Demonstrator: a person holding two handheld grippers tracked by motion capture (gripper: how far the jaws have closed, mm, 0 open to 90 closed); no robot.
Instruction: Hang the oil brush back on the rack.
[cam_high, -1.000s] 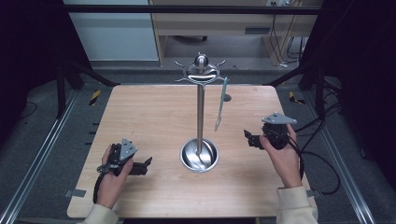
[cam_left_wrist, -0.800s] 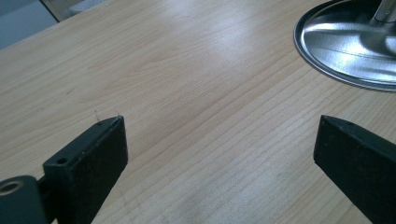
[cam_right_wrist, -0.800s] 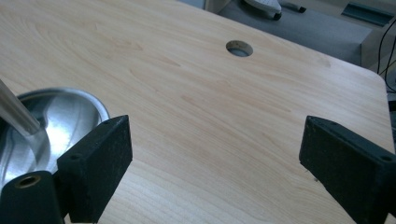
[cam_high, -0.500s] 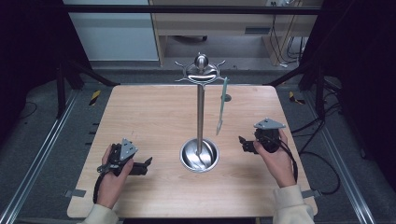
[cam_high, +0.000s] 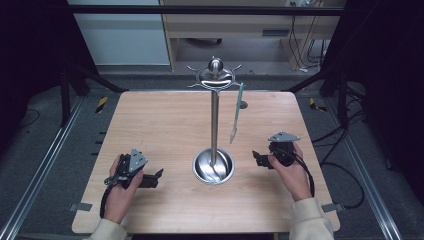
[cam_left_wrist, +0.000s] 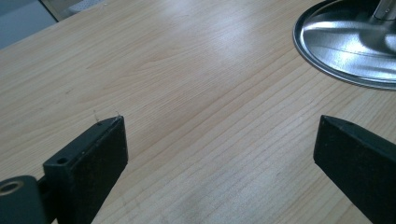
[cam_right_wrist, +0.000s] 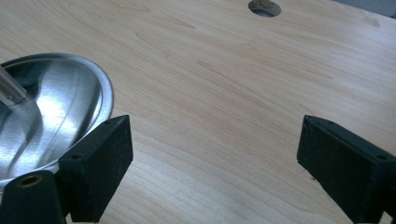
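A steel stand (cam_high: 214, 120) rises from a round dished base (cam_high: 213, 165) in the middle of the wooden table (cam_high: 165, 120). Hooks ring its top, and a pale green flat utensil (cam_high: 236, 113) hangs from one on the right. My left gripper (cam_high: 157, 175) rests low on the table left of the base, open, nothing between its jaws. My right gripper (cam_high: 256, 158) sits right of the base, open and empty too. The base's rim shows at upper right in the left gripper view (cam_left_wrist: 345, 42) and at the left in the right gripper view (cam_right_wrist: 51, 107).
A round hole (cam_high: 243, 104) is cut into the table behind the stand, seen also in the right gripper view (cam_right_wrist: 265, 7). Metal rails run along the floor on both sides. A desk and cables stand beyond the far edge.
My right gripper has come down and moved left toward the stand's base. The left gripper has stayed put.
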